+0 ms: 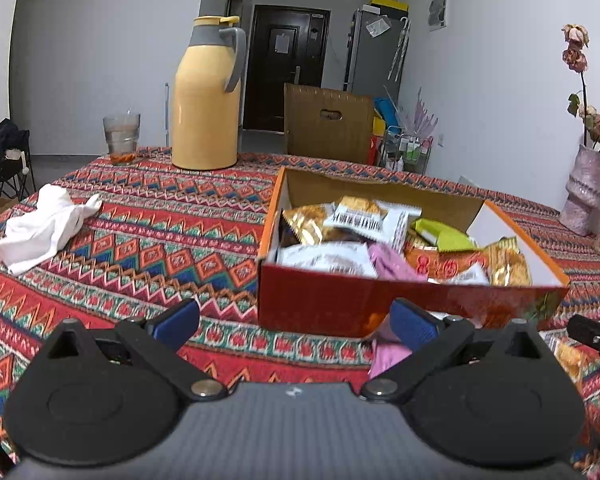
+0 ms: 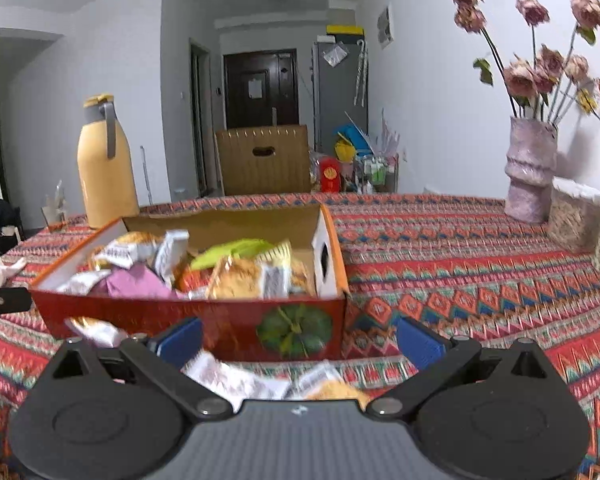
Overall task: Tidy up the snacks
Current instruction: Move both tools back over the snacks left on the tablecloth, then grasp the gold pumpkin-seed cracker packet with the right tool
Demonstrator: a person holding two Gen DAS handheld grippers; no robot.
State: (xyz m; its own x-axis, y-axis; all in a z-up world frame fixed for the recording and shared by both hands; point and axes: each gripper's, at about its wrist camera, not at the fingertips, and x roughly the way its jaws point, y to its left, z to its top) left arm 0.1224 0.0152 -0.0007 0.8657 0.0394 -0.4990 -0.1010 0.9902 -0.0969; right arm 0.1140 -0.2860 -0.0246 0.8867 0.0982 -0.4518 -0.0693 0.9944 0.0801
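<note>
White walls and a dark door [image 1: 286, 66] are closing off the far end of the room, with a grey fridge [image 1: 374, 50] standing to the right of it. Covering the bench is a red patterned cloth [image 1: 148, 216], and on it a red snack box [image 1: 380, 300] is sitting open toward the right of the left wrist view, filled with loose snack packets [image 1: 340, 224] in gold, white, green and pink wrappers. Far and left of the box, a yellow thermos jug [image 1: 208, 96] is standing upright beside a drinking glass [image 1: 121, 138], while a crumpled white cloth [image 1: 46, 226] is lying well apart at the left. A pink vase [image 2: 530, 170] with dried roses is standing at the far right of the bench.

The left hand-held gripper [image 1: 296, 322] is hovering near the box's near left corner with its blue pads spread apart and nothing between them; a pink packet [image 1: 388, 354] is lying on the bench just beside its right pad. The right hand-held gripper [image 2: 298, 340] is hanging near the box's near wall, jaws likewise spread wide and gripping nothing, with 2 blurred packets, a white one [image 2: 228, 378] and an orange one [image 2: 332, 390], lying on the bench below it. Another packet [image 2: 96, 330] is lying against the box wall near its left pad.
</note>
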